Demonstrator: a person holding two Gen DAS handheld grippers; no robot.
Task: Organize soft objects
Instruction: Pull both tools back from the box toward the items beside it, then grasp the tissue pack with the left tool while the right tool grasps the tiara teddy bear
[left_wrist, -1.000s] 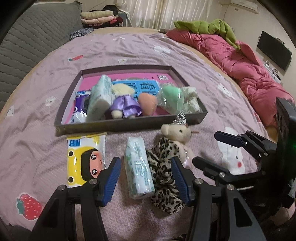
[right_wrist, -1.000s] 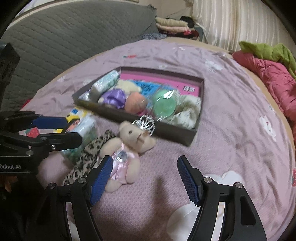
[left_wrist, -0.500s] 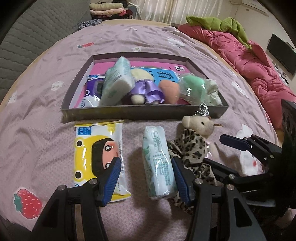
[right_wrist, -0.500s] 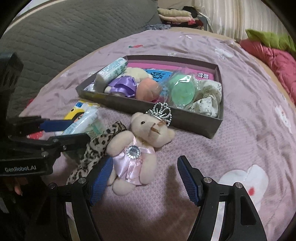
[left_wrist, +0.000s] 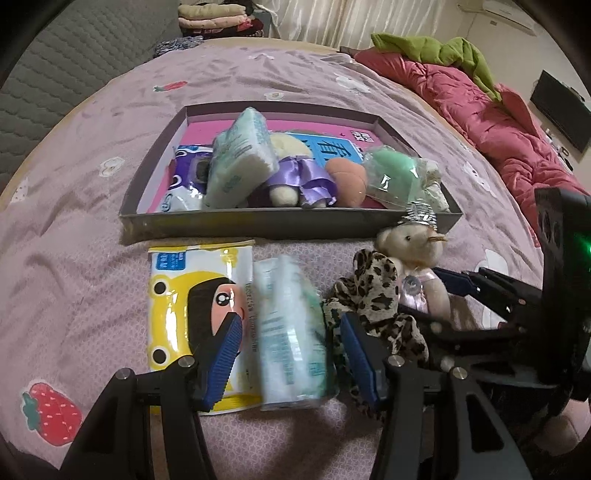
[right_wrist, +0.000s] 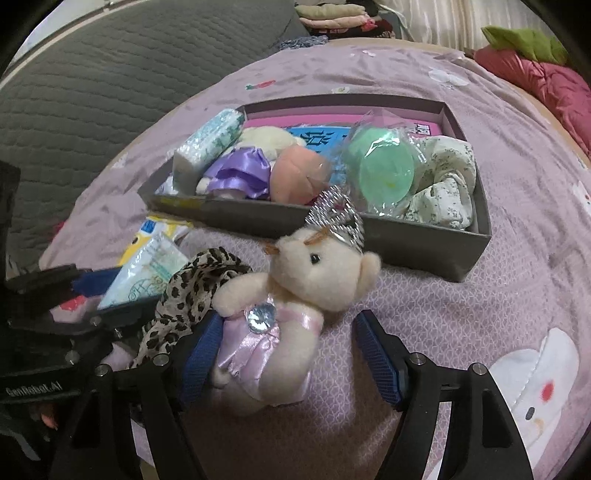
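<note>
A grey box (left_wrist: 258, 223) (right_wrist: 424, 240) on the bed holds a tissue pack, a purple-dressed doll, a peach plush, a green ball and a floral cloth. In front of it lie a yellow wipes pack (left_wrist: 184, 295), a pale green tissue pack (left_wrist: 291, 332) (right_wrist: 144, 273), a leopard scrunchie (left_wrist: 376, 295) (right_wrist: 188, 295) and a crowned teddy bear (left_wrist: 413, 254) (right_wrist: 291, 314). My left gripper (left_wrist: 291, 358) is open with the tissue pack between its fingers. My right gripper (right_wrist: 288, 358) is open around the bear's body.
The purple bedspread (left_wrist: 92, 184) has strawberry and white flower patches. A red quilt (left_wrist: 498, 122) with a green garment lies at the right. A grey quilted headboard (right_wrist: 92, 92) is at the left. Folded clothes (left_wrist: 218, 16) are stacked at the far end.
Both grippers moved forward and down. The tissue pack now sits between the left fingers, and the bear now sits between the right fingers. Both stay open.
</note>
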